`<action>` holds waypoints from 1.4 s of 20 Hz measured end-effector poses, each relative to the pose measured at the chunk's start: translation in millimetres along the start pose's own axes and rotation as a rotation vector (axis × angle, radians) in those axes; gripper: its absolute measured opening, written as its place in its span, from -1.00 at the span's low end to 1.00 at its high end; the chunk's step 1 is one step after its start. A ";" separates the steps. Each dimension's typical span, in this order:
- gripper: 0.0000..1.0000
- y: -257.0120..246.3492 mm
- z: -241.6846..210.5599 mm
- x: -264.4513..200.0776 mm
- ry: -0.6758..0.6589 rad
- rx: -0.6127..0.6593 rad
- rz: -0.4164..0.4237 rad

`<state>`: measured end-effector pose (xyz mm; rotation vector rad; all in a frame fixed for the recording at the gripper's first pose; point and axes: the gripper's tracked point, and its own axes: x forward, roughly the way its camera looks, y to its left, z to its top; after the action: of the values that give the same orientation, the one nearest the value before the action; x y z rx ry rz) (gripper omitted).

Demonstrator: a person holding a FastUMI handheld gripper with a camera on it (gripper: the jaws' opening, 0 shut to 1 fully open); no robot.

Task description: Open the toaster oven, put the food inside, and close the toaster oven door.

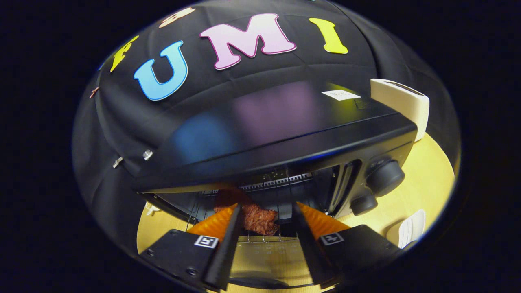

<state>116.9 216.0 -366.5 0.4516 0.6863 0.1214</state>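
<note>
Gripper view looked slightly down over the black toaster oven (285,138), which stood on a pale wooden table (431,183) with its glossy top taking up the middle of the scene. The oven's door (264,254) was down and open, lying flat just below the fingers, and the wire rack (260,238) showed at the mouth of the cavity. A reddish-brown piece of food (256,217) (ragged, like cooked meat) lay on the front of the rack, just inside the opening. The gripper (266,209) was held at the oven's mouth with its jaws spread wide apart. The food sat between the two fingertips but nearer the left one, which it seemed to touch or nearly touch; the right fingertip stood clear of it with a gap between. Nothing was clamped, so the food rested on the rack rather than in the gripper's hold. Two round control knobs (384,177) sat on the oven's right front panel, one above the other. Behind the oven's right rear corner stood a cream-coloured boxy appliance (401,101). A small white label (341,95) lay on the oven's top near that corner. A white object (411,228) lay on the table to the right of the fingers.
</note>
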 end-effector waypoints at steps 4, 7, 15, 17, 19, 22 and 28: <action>0.97 -9.7 7.8 -19.8 -0.019 -0.043 -0.046; 0.97 -11.4 17.1 -41.6 -0.053 -0.063 -0.075; 0.97 20.3 16.6 -106.2 -0.070 -0.104 -0.044; 0.97 27.0 4.5 -118.5 -0.052 -0.136 -0.037; 0.97 32.5 -11.7 -129.9 -0.028 -0.148 -0.029; 0.97 32.1 -43.0 -137.6 0.031 -0.163 -0.032; 0.98 30.6 -103.0 -139.8 0.146 -0.198 -0.043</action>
<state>-55.3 245.2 -341.5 0.2393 0.8181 0.1813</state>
